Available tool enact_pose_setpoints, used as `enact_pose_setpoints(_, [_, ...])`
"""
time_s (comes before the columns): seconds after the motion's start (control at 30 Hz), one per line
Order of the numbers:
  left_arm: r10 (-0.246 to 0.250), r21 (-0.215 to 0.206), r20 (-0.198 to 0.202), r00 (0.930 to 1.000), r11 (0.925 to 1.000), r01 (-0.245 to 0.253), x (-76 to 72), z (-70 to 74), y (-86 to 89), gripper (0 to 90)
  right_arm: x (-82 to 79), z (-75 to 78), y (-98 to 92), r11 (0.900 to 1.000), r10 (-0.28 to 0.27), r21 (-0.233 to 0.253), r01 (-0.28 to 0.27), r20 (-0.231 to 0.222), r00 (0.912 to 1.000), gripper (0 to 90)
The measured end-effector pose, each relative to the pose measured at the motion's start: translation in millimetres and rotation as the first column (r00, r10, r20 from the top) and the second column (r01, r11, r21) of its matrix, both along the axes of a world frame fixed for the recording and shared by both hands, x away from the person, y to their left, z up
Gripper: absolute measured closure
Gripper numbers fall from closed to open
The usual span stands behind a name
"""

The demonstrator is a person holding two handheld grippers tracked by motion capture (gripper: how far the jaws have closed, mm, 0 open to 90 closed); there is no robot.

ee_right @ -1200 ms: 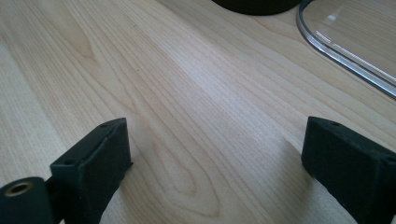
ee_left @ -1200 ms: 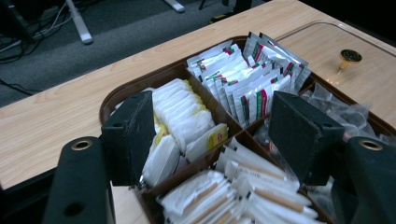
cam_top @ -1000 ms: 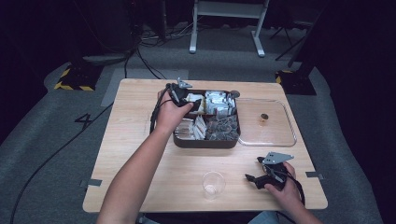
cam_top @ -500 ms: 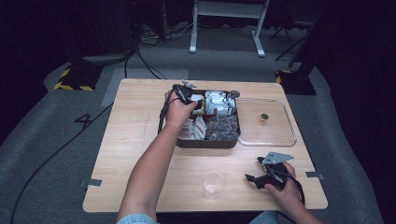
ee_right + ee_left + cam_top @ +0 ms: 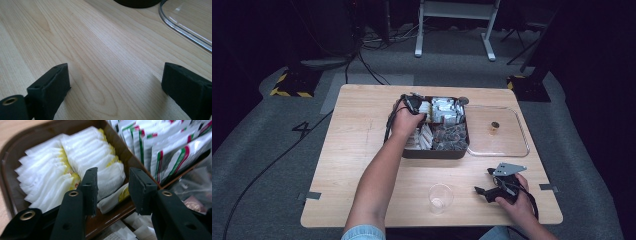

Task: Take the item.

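Over tray's (image 5: 434, 153) 10 o'clock corner, left tongs (image 5: 112, 190) spread round white sachets (image 5: 75, 165), none pinched yet; right tongs (image 5: 115, 87) spread, idle on worktop (image 5: 100, 45); cup (image 5: 440, 197) empty

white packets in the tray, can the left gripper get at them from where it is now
Probably yes. The left gripper hangs open right over the white packets in the tray, one packet end showing between its jaws. Nothing lies in between.
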State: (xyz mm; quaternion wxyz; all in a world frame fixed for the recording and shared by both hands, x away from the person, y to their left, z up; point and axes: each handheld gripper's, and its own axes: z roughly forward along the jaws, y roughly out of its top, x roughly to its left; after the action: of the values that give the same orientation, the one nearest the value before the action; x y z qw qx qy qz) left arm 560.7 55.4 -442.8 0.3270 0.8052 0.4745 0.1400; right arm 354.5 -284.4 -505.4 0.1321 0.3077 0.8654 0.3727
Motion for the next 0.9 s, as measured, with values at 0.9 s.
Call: enact_pose_setpoints(0.9, [-0.129,0.041,-0.041,0.9908,0.9906,0.13,3.0,3.0,-4.8,90.0,0.0,0.0,0.0,1.0,0.0,0.0,0.0,0.0,1.0,8.2])
